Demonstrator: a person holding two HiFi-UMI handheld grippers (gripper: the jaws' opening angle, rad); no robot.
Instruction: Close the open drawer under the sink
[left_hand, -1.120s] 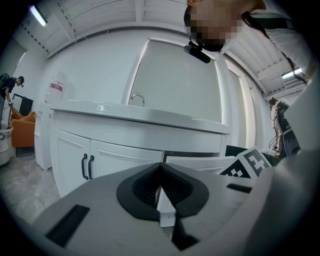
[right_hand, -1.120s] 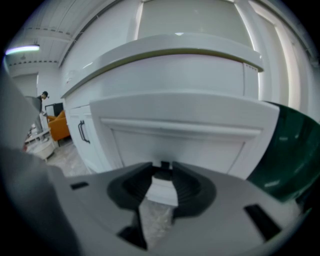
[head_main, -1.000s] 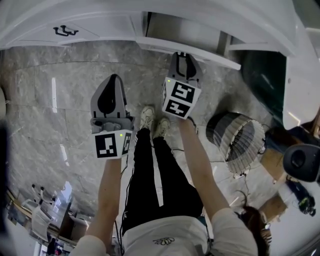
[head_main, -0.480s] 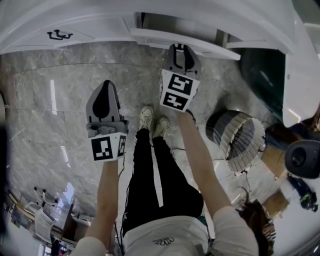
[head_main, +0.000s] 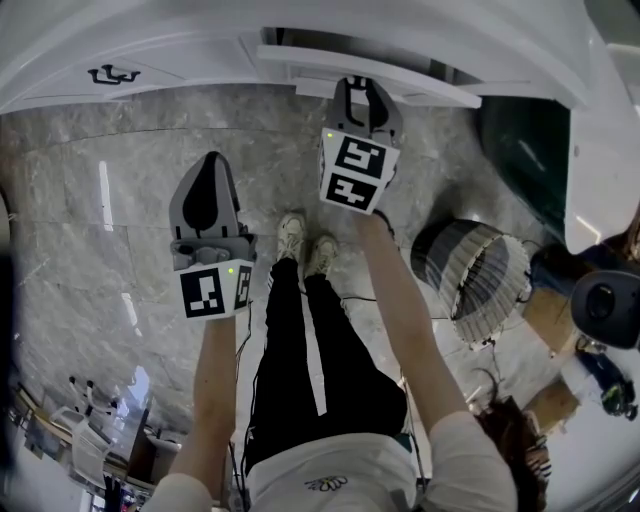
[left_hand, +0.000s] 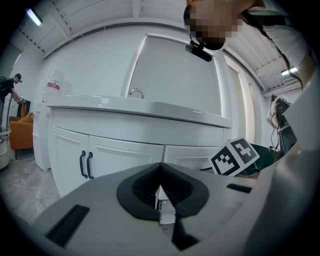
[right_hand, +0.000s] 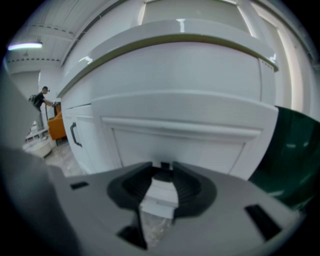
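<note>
Drawer (head_main: 300, 68) just before downward-tilted right gripper (head_main: 366, 88)

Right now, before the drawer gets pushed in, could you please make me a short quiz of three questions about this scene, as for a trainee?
1. True or false: the drawer under the sink is already fully shut.
2. Which one is held at the drawer's front? A: the left gripper. B: the right gripper.
3. Fill in the missing word: the woven basket stands on the ____ gripper's side.

Key:
1. False. The drawer sticks out from the cabinet.
2. B.
3. right
</note>
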